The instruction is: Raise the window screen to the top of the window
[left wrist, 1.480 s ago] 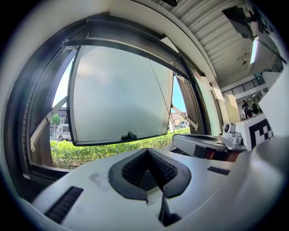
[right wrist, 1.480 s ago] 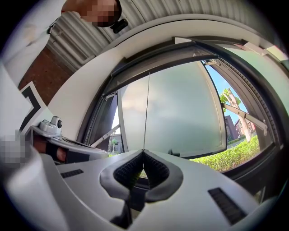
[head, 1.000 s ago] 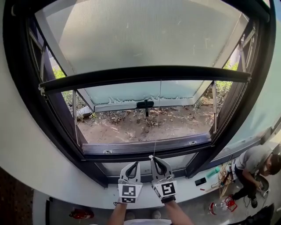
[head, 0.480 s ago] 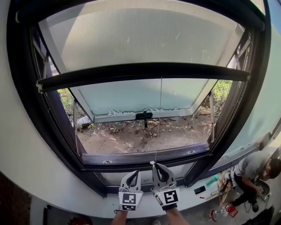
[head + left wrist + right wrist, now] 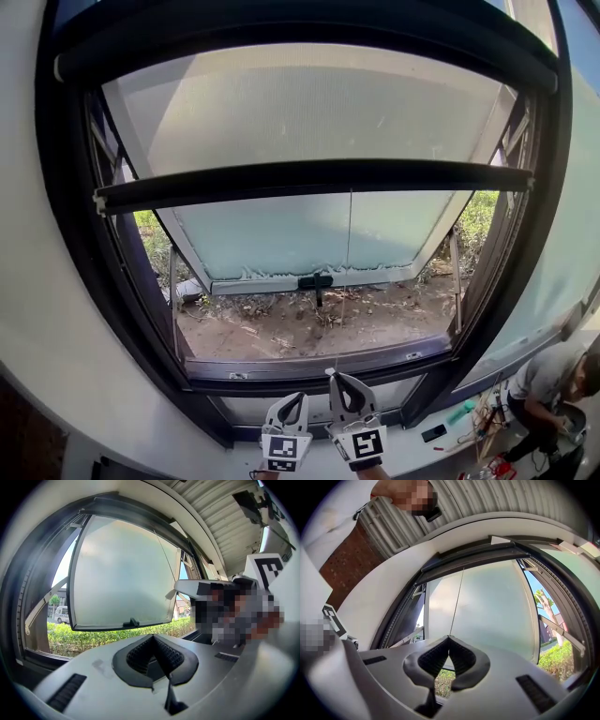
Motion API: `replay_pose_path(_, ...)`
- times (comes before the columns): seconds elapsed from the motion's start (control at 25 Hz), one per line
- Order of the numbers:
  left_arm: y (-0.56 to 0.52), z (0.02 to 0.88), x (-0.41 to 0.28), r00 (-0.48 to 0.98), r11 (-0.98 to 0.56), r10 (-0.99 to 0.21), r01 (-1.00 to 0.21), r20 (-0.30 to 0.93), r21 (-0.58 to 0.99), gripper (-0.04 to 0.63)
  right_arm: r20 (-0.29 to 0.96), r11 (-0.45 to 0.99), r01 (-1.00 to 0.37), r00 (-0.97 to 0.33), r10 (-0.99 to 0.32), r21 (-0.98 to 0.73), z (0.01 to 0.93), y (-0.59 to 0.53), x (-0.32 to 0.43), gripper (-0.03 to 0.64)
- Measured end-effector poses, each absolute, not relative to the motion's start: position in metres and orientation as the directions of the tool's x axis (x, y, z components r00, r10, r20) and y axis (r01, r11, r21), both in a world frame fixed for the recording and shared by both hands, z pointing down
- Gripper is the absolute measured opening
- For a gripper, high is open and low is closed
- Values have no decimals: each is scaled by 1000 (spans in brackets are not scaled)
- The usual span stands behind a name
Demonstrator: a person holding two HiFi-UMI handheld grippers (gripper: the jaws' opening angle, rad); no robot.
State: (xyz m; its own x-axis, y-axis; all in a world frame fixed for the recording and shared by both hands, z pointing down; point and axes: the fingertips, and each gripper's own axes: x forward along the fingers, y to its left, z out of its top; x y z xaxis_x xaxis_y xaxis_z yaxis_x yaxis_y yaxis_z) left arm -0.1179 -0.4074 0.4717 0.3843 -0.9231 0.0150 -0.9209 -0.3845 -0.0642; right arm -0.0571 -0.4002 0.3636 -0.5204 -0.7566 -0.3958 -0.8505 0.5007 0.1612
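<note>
The window screen's black bottom bar [image 5: 309,176] hangs across the middle of the window, with pale mesh [image 5: 300,103] stretched above it up to the dark top housing [image 5: 300,37]. A thin pull cord [image 5: 343,272] runs from the bar down to my right gripper [image 5: 330,373], which is shut on it just below the sill. The right gripper view shows the cord [image 5: 457,599] rising from the closed right gripper [image 5: 448,638] to the bar [image 5: 468,557]. My left gripper [image 5: 299,397] sits beside it, shut and empty; its closed tips [image 5: 153,637] hold nothing.
Beyond the screen a frosted pane [image 5: 300,234] is pushed outward, with a black handle [image 5: 316,281] on its lower edge. The dark sill [image 5: 309,364] lies just ahead of both grippers. A person [image 5: 553,375] crouches at the lower right among small items.
My right gripper has risen a little with the cord, and the black bar stands higher above the sill. The head view has tilted upward. The left gripper has stayed put.
</note>
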Motion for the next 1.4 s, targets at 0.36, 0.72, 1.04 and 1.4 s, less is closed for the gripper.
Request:
replay_pose_path(0.36,-409,466,-125,372,-372,-928,-925,11,-71,0,-462,483,-859,-502,-731,170,322,-403,-50,3)
replay_pose_path(0.72,-412,462,-125,381,-380,-925,-922,3,-79,0,-492,482,-857,-504,-710,183,289,-412,-53,3)
replay_pose_path(1.04,-413,466,-128,381,-381,-924,-921,8,-79,0,-534,475,-854,-509,-675,213,256,-418,-58,3)
replay_pose_path(1.4,-413,468,-134,375,-374,-927,-924,12,-77,0,-296,485,-861,-508,-809,151,304,-460,-64,2)
